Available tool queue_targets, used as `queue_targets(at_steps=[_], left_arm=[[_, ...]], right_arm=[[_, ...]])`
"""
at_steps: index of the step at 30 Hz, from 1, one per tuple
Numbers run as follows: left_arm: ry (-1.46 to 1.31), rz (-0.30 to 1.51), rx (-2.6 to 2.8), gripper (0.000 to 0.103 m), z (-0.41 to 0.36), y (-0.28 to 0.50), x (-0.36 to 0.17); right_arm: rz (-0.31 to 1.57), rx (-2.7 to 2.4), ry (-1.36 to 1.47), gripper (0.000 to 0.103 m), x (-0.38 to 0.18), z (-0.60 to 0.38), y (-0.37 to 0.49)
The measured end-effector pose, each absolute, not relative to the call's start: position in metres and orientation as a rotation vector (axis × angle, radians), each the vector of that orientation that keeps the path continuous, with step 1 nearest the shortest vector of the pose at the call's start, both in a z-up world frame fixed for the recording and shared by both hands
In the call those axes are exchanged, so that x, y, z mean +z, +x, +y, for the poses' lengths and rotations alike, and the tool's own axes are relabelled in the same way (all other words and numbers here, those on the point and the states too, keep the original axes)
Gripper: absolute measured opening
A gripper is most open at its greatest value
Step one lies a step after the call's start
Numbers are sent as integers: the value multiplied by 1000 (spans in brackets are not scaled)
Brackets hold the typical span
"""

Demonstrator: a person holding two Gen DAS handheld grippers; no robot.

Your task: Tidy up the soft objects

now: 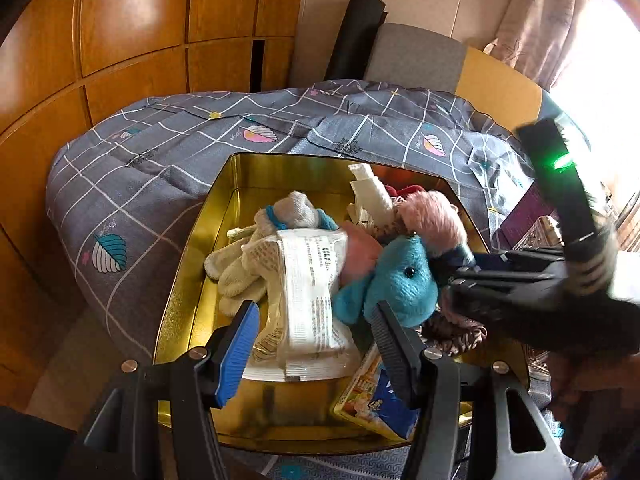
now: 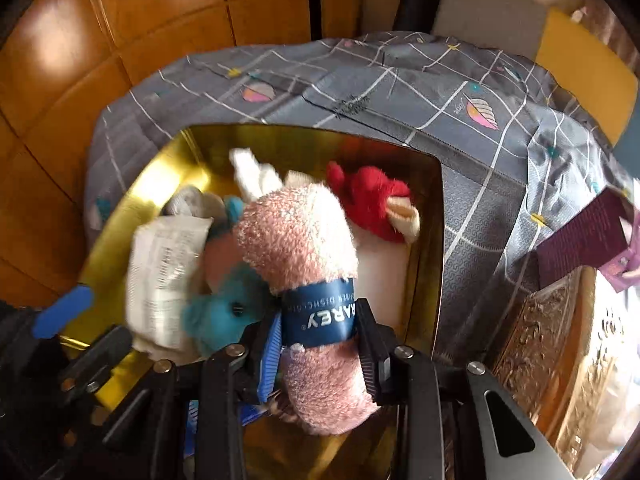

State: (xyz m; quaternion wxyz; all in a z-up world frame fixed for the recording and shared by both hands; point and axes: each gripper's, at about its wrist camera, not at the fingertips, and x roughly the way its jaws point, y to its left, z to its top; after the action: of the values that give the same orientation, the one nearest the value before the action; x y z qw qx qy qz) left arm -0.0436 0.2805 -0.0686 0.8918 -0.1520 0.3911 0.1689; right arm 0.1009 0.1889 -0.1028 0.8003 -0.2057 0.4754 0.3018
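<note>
Wood-panelled wall (image 1: 120,40), grey checked cloth (image 1: 160,168), gold tin (image 1: 224,200), right hand-held gripper (image 2: 318,344) clamping pink plush roll (image 2: 304,248), left hand-held gripper (image 1: 316,332) spread empty.

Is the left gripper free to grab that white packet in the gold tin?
Probably yes. The left gripper is open and empty right above the white packet, which lies on top in the gold tin.

A glossy gold metal tin (image 1: 224,216) is seen on matt printed cotton bedding (image 1: 160,152). Fuzzy pink rolled cloth (image 2: 304,236) is banded with smooth blue paper (image 2: 320,316). Polished wooden panels (image 1: 132,20) are shown behind; a crinkled plastic packet (image 1: 308,292) looks shiny.
</note>
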Motion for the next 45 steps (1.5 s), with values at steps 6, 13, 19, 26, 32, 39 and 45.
queue_targets(at_steps=[6,13,19,26,32,39,45], left_arm=[[-300,797,369,59,278,-43,-64],[-296,791,375,59,275,-45,-59],[-288,777,371,59,269,-47,-54],[-274,750,373,59,259,-50,-45],[-263,726,380,61,246,-51,-35],[-217,674,376,69,222,-52,-19],[-183,617,405,69,202,-55,-4]], right_arm=[[1006,631,-438,36,-108,179,97],[947,614,-401,49,-93,163,85],[898,609,-402,65,-81,155,74],[838,558,-399,75,-70,141,60],[723,470,-362,86,-52,114,35],[634,347,-271,92,-36,70,11],[600,294,-215,94,-30,40,-1]])
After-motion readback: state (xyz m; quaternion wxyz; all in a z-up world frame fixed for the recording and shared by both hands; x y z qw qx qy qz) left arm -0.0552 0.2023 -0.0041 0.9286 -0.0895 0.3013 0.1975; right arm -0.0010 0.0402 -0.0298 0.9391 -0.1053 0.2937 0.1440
